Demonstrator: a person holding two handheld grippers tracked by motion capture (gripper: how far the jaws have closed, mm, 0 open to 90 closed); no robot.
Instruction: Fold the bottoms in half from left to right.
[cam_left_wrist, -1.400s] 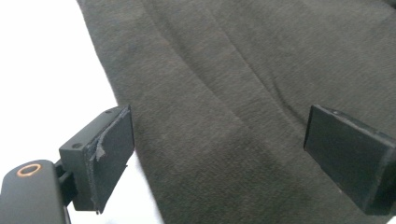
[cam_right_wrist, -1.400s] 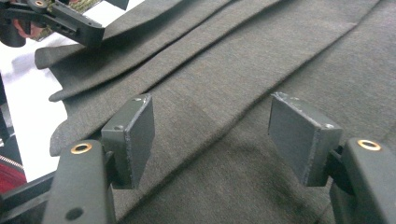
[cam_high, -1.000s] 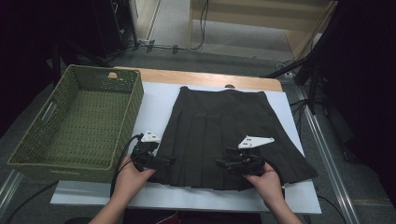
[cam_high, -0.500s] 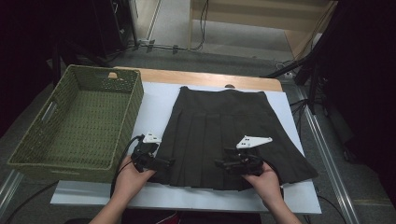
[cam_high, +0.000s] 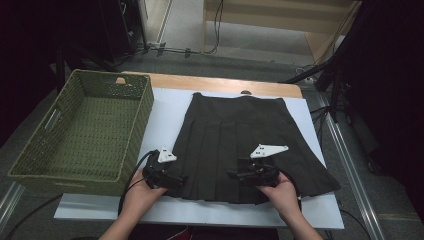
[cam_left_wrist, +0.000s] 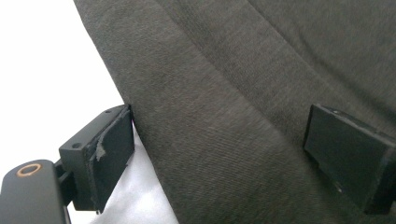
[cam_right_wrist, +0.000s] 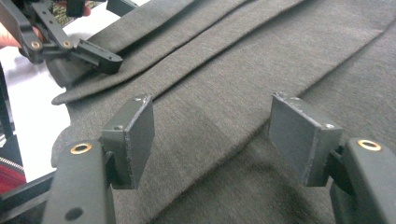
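A dark pleated skirt (cam_high: 245, 140) is lying flat on the white sheet (cam_high: 165, 115), just right of the green basket (cam_high: 85, 130). The left gripper (cam_high: 176, 181) is hovering at its lower left corner with jaws spread, one each side of the edge. The right gripper (cam_high: 239, 175) is sitting over the hem, jaws apart and pinching nothing.

Dark pleated skirt (cam_high: 245, 135) flat beside green basket (cam_high: 30, 165)

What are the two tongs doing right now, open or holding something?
Left tongs: open, straddling the left edge of the dark skirt, not pinching it.
Right tongs: open over the skirt near its hem, holding nothing.
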